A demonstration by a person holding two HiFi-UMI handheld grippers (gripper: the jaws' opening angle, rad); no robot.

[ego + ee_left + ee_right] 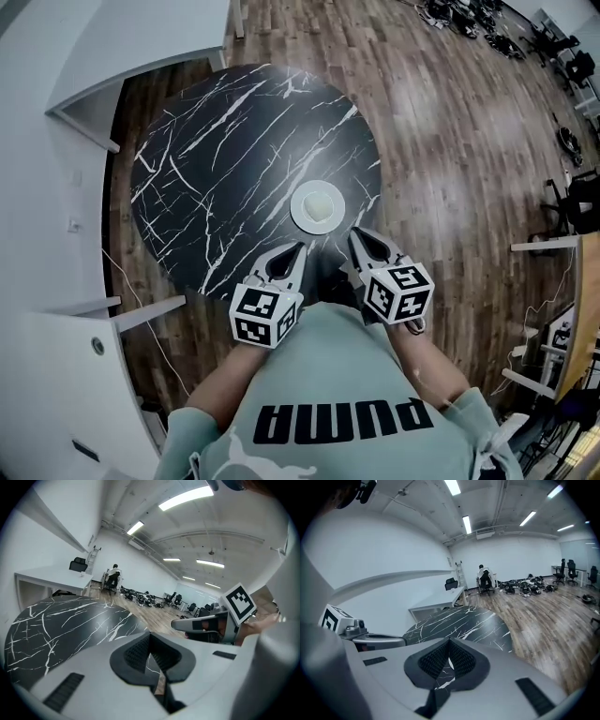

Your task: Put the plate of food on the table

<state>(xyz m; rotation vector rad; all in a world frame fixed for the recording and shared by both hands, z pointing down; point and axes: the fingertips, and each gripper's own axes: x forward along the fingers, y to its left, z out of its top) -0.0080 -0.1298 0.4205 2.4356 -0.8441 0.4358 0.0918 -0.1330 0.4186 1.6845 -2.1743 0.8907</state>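
Note:
A small white plate (317,207) with a pale piece of food on it rests on the round black marble table (216,159), near the table's front edge. My left gripper (301,249) hovers just in front of the plate at its left, shut with nothing between its jaws. My right gripper (356,234) sits just right of the plate, also shut and empty. In the left gripper view the left gripper (150,636) points over the table, with the right gripper (206,624) beside it. The right gripper view shows the right gripper (450,642) closed. Neither gripper view shows the plate.
White counters (56,187) curve round the table's left side. Wood floor (450,122) lies to the right and behind. Office chairs and cables (487,23) stand far back, with shelving (562,328) at the right. A person sits at a distant desk (485,581).

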